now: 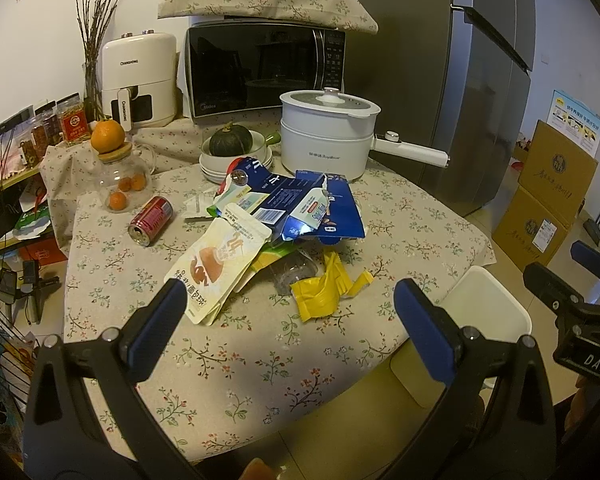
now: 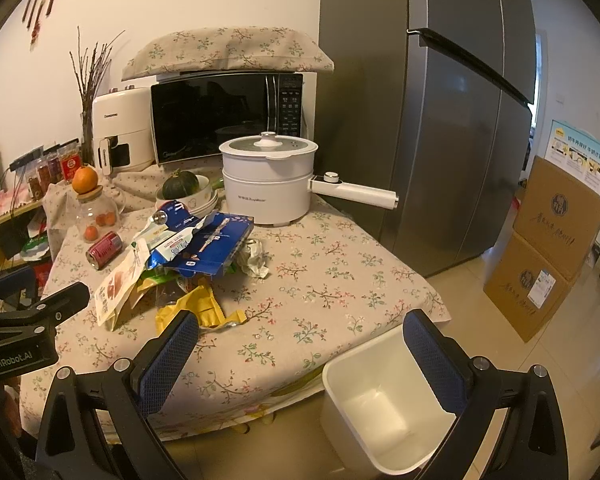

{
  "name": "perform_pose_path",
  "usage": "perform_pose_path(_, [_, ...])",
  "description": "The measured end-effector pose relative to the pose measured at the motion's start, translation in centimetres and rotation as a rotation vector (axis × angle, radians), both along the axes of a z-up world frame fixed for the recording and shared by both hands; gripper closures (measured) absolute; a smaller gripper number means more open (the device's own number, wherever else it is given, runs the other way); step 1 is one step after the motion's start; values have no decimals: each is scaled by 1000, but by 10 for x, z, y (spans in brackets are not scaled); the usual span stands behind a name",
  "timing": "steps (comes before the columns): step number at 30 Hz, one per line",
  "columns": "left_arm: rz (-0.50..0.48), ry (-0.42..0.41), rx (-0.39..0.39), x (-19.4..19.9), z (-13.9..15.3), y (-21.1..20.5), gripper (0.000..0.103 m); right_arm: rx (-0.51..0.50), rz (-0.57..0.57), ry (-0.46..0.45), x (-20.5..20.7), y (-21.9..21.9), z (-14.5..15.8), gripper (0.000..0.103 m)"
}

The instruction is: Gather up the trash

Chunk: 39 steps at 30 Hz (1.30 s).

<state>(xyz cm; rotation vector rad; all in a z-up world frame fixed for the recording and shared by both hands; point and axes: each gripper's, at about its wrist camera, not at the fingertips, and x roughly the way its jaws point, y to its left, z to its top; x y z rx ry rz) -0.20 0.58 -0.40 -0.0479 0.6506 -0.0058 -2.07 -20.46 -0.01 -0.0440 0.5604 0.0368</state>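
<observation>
A pile of trash lies on the floral-cloth table (image 1: 236, 364): a torn blue carton (image 1: 320, 208), a white snack pouch (image 1: 220, 260), a yellow wrapper (image 1: 324, 292), a clear plastic cup (image 1: 296, 270) and a red can (image 1: 151, 220) lying on its side. The right wrist view shows the blue carton (image 2: 212, 244), the pouch (image 2: 118, 288), the yellow wrapper (image 2: 198, 308), the can (image 2: 104, 250) and crumpled paper (image 2: 254, 260). A white bin (image 2: 380, 408) stands on the floor by the table's corner. My left gripper (image 1: 288, 320) is open above the near table edge. My right gripper (image 2: 300, 348) is open above the bin's edge.
A white electric pot (image 1: 328, 132) with a long handle, a bowl with a squash (image 1: 230, 146), a glass jar with oranges (image 1: 120, 184), a microwave (image 1: 264, 68) and an air fryer (image 1: 138, 80) stand behind. A fridge (image 2: 440, 120) and cardboard boxes (image 2: 548, 252) are to the right.
</observation>
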Motion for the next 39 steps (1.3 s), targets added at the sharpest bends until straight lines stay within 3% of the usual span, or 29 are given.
perform_pose_path(28, [1,2,2,0,0,1,0,20,0,10,-1,0,-1,0])
perform_pose_path(39, [23,39,-21,7,-4,25,0,36,12,26,6,-4,6,0])
